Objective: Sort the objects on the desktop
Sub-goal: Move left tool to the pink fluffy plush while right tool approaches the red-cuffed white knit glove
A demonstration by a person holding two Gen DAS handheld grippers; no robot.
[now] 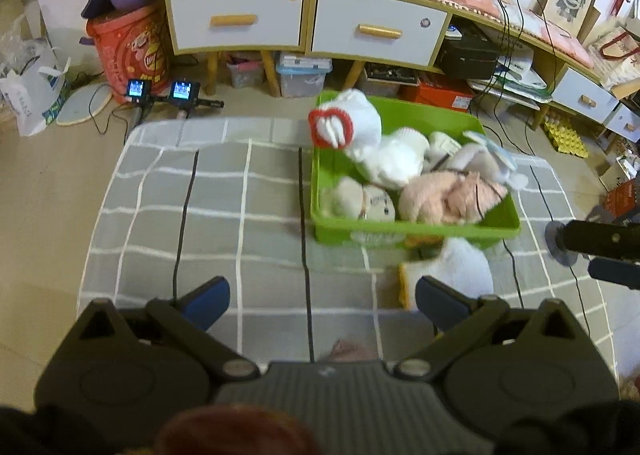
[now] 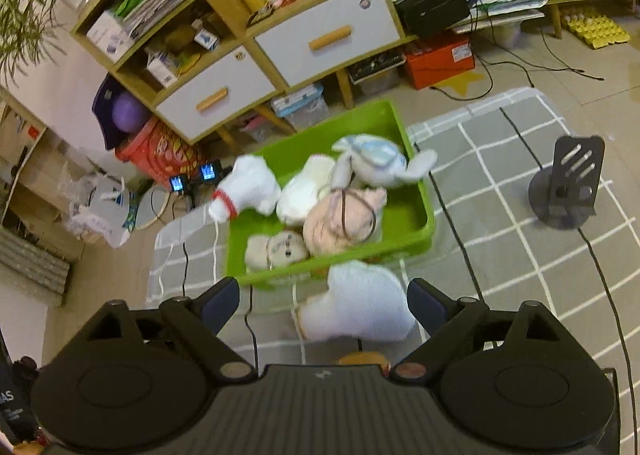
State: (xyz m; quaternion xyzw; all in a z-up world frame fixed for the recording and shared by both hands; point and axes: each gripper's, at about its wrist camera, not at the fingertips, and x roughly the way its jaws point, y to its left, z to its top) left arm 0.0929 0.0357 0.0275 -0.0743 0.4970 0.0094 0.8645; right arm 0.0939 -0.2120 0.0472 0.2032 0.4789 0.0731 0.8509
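Observation:
A green bin (image 1: 328, 191) (image 2: 424, 215) on the grey checked tablecloth holds several plush toys. Among them are a pink one (image 1: 448, 199) (image 2: 344, 219) and a beige bear (image 1: 368, 203) (image 2: 280, 249). A blurred white plush with a red collar (image 1: 348, 127) (image 2: 248, 191) is at the bin's far left rim. A pale blue plush (image 1: 468, 267) (image 2: 360, 303) lies on the cloth just in front of the bin. My right gripper (image 2: 324, 307) is open around it, and its left finger is well clear. My left gripper (image 1: 322, 299) is open over bare cloth to the left of that plush.
Black cables (image 1: 306, 239) (image 2: 452, 211) run across the cloth. A black stand on a round base (image 2: 564, 191) is on the table right of the bin. Behind the table is a wooden cabinet with white drawers (image 1: 236, 21) and boxes under it. The table's left edge drops to the floor.

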